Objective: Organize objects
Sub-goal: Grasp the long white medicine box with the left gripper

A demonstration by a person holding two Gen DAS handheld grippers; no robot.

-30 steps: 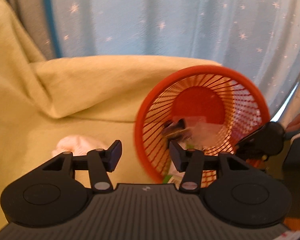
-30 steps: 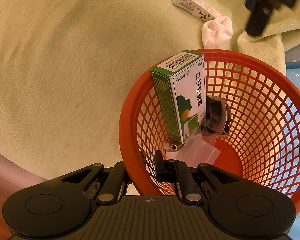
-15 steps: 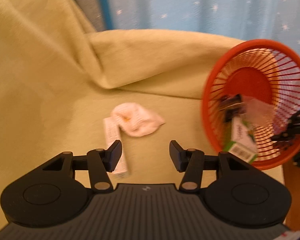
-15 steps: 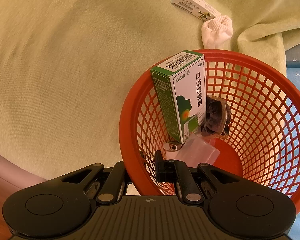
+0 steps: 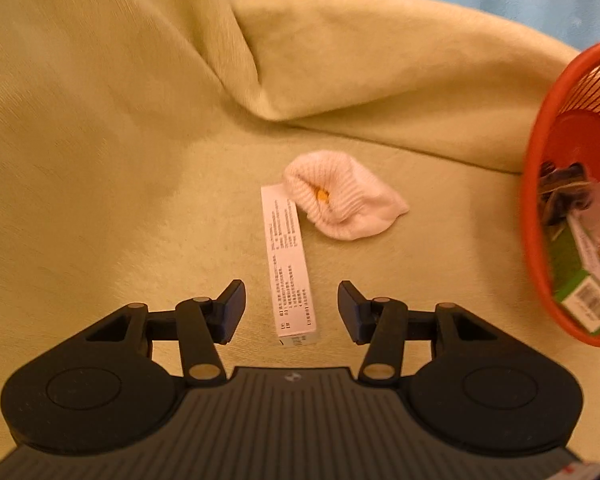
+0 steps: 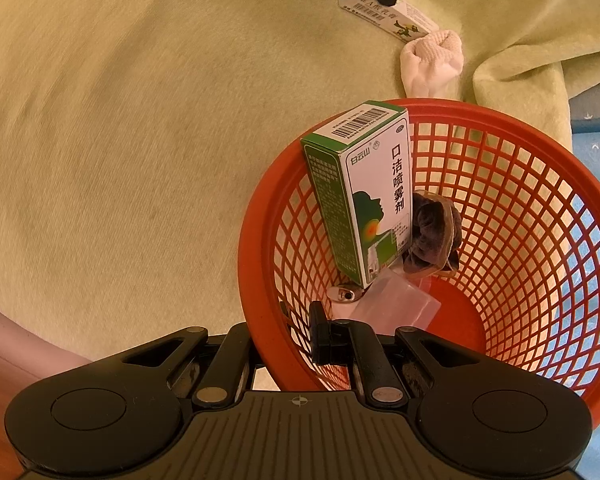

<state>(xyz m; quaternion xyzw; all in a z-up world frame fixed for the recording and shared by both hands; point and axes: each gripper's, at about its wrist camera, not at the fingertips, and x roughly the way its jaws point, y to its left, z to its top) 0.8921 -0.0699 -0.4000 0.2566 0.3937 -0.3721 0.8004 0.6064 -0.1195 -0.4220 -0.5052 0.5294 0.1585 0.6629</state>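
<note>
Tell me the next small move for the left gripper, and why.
Probably lower the open left gripper straight down onto the long white printed carton. It lies lengthwise between the spread fingers on the yellow-green blanket, while the right gripper grips the red mesh plastic basket by its rim.

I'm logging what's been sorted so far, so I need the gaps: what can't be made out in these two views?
- Left wrist view: the basket is cut off by the right edge, so its contents are only partly seen.
- Left wrist view: print on the slim box is too small to read.
- Right wrist view: the right gripper hides the basket's near rim and what lies there.
- Right wrist view: the green box hides part of the dark cloth.
</note>
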